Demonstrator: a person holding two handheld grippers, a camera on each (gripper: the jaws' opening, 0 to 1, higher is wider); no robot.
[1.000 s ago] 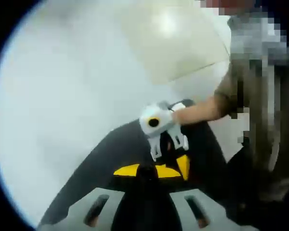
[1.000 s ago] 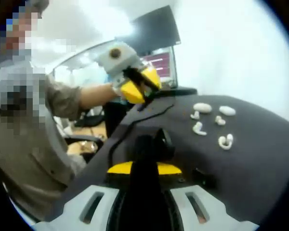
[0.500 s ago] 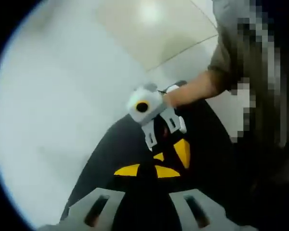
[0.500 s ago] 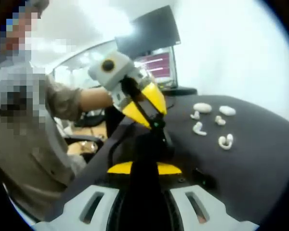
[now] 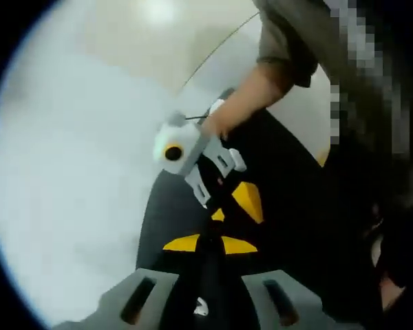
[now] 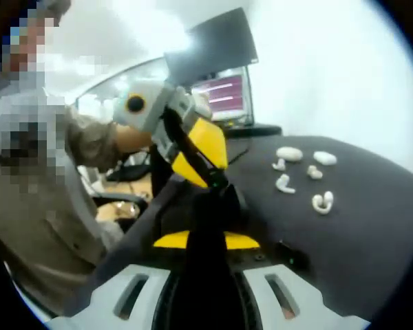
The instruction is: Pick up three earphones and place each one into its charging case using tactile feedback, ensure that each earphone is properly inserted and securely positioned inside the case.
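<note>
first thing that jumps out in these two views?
The yellow-and-grey left gripper, held by a person's hand, meets the tip of the right gripper near the edge of the black table. Behind it glows a monitor with pink text. Further right on the table lie small white earphones and two white oval cases.

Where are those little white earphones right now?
In the right gripper view, the white earphones lie loosely clustered on the black table, right of centre, beyond and right of the left gripper.
</note>
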